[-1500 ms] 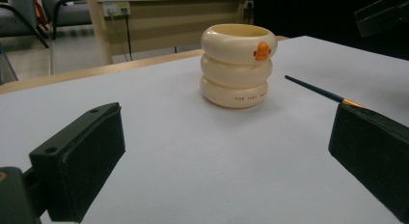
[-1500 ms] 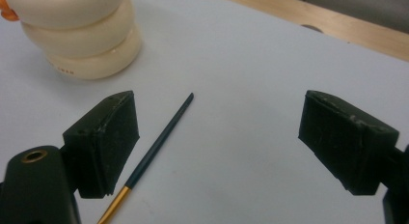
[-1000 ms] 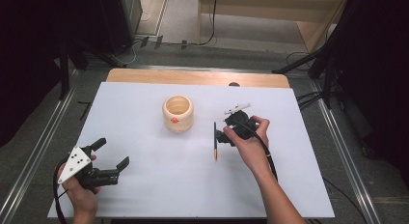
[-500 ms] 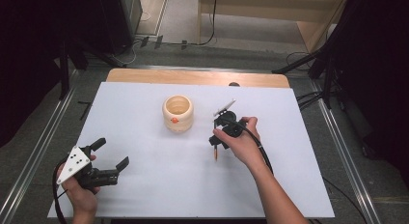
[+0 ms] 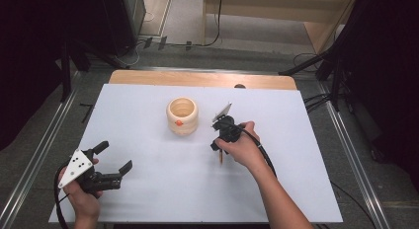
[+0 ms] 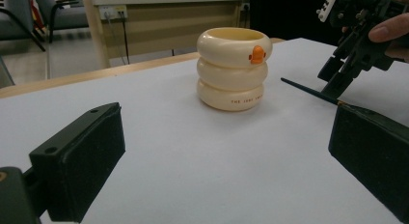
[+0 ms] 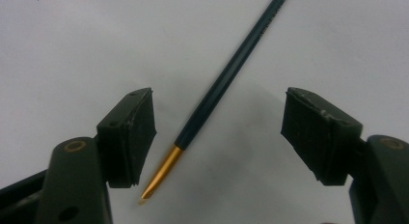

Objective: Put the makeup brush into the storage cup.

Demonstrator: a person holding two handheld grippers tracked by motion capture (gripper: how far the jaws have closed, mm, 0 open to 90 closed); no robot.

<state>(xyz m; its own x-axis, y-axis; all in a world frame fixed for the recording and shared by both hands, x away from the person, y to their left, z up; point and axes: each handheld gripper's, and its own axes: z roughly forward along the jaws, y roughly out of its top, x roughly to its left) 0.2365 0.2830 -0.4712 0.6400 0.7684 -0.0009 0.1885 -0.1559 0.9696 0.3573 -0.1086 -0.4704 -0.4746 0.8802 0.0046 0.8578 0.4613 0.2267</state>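
- White sheet covers a wooden table; dark floor, cables and black stands lie around it.
- Cup, cream and ribbed in three rings with an orange mark on its near side, stands upright at the middle of the sheet, a little to the far side.
- Pencil, dark green with a gold end, lies flat on the sheet right of the cup and apart from it.
- Right gripper points down at the pencil, just right of the cup. Its jaws have just been closing, yet they stand apart.
- From the right gripper view the pencil lies between the pads, closer to the left one in that view; neither pad touches it. The gold end looks flattened at its tip, though that part is a bit blurred.
- Left gripper sits at the near left of the sheet, well apart from the cup, held level in the left hand. Its jaws are wide apart with nothing between them.
- From the left gripper view the cup stands ahead, with the right gripper over the pencil beside it.
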